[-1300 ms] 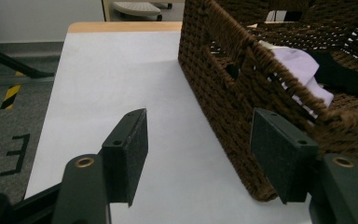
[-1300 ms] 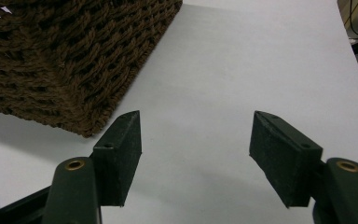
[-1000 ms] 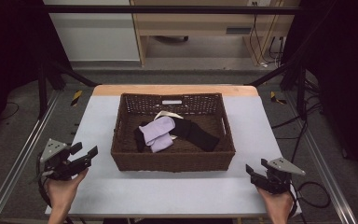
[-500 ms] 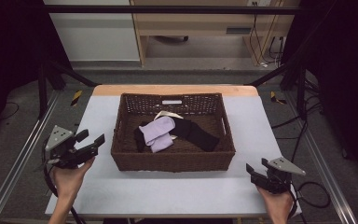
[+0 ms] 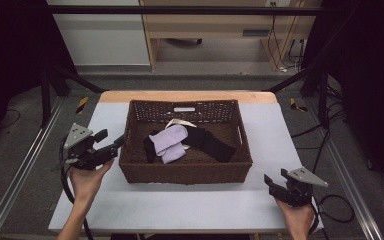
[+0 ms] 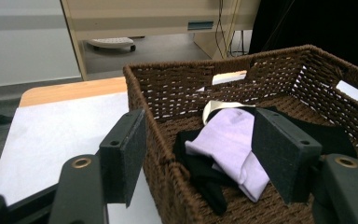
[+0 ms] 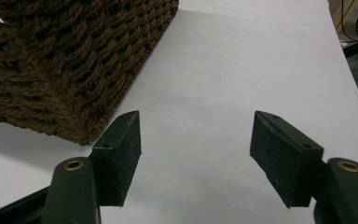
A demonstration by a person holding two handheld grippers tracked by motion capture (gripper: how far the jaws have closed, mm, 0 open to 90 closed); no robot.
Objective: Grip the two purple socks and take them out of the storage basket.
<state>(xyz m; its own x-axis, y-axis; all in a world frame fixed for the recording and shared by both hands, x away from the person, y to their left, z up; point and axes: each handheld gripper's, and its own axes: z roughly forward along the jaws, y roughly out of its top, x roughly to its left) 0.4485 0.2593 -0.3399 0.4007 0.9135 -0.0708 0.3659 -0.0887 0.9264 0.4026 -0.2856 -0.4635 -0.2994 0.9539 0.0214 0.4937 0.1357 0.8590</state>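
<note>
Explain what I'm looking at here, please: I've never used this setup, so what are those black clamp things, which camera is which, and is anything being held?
A person sits at a table and holds a hand tool in each hand. Each tool has two black jaws that squeeze together.

The high view looks down from above. The left gripper is at the left wall of a brown woven basket; the right gripper is over the table's near right corner.

The two gripper views come from cameras riding on the tools, looking out between the jaws. The left gripper points into the basket, at a lilac sock lying on black socks, with a cream strip behind. The right gripper faces bare table beside the basket's corner.

Both grippers are open and hold nothing.
</note>
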